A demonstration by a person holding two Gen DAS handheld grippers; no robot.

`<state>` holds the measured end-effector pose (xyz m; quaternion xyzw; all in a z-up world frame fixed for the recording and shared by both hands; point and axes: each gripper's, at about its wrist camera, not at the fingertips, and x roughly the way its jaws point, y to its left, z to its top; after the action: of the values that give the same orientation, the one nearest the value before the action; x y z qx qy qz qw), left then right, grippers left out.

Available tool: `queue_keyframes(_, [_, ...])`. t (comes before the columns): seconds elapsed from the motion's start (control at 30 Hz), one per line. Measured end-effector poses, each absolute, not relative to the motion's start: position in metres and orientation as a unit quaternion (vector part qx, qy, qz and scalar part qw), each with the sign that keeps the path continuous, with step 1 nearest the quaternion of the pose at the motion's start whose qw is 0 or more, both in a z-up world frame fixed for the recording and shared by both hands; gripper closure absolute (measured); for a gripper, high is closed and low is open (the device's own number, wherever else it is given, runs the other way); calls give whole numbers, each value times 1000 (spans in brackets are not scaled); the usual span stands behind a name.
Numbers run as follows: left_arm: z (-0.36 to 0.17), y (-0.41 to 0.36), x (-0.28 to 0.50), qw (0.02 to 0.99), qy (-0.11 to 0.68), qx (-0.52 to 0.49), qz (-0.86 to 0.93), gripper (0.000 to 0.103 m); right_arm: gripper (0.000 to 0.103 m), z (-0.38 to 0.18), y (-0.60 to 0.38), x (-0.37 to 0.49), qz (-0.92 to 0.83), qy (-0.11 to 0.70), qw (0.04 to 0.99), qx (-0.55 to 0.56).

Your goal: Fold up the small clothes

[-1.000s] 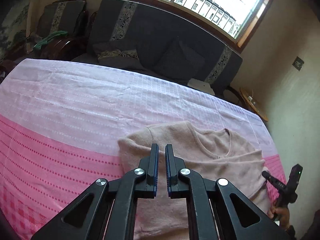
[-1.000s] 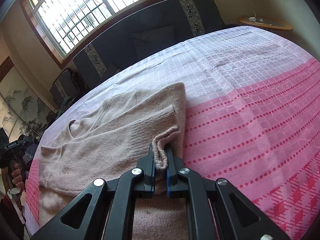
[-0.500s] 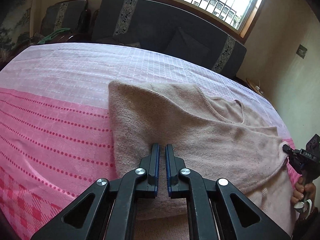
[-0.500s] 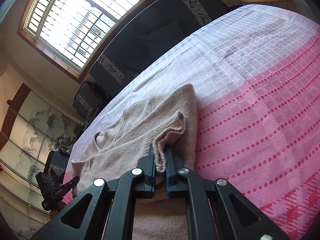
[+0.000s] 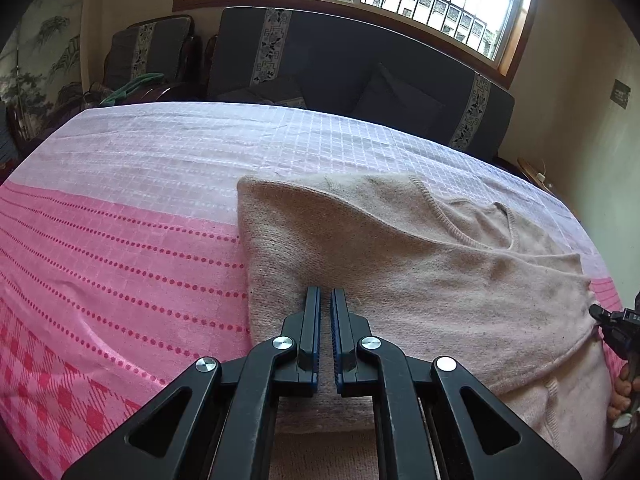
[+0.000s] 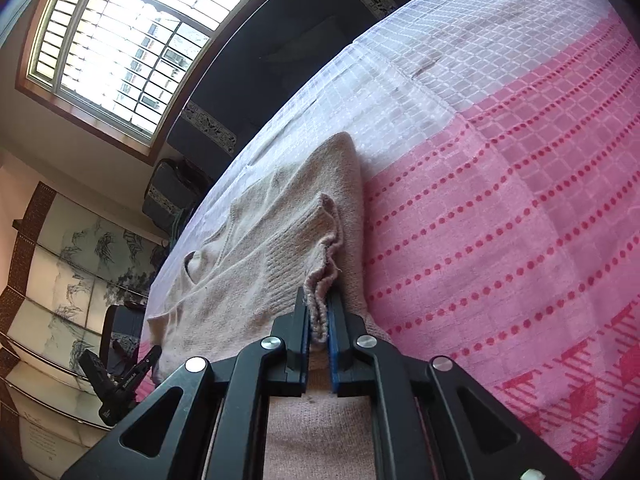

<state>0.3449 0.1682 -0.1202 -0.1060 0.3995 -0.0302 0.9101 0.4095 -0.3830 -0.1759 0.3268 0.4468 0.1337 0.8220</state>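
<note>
With your right gripper clamped on the beige sweater's cuff over the pink-clothed worktop, and left gripper closed empty, lay that sleeve across next.

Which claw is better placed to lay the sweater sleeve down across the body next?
The right claw: its jaws are clamped on the ribbed sleeve cuff, already over the beige sweater. The left claw is shut with nothing between its jaws, just resting over the folded left edge.
</note>
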Motion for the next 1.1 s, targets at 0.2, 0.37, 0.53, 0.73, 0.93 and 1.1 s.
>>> queue_keyframes(0.2, [-99,167,318,918,389,-70,-39,94,88,-154,-403,385,141,449,815,338])
queue_keyframes(0.37, [-75,177,242,914,393,-70,-73,64,78,-129,-404,296,192,464,831,238])
queue_keyframes(0.53, [-83,186,162,890,435,-70,-114,59,59,-143,-418,213,171,506,828,170])
queue_keyframes(0.73, [-101,205,97,871,465,-105,-121,59,59,-151,-436,167,181,497,823,206])
queue_keyframes(0.93, [-119,210,67,843,492,-155,-151,59,59,-150,-403,148,217,483,828,186])
queue_keyframes(1.1, [-129,216,64,806,491,-270,-191,59,84,-161,-389,150,241,488,811,216])
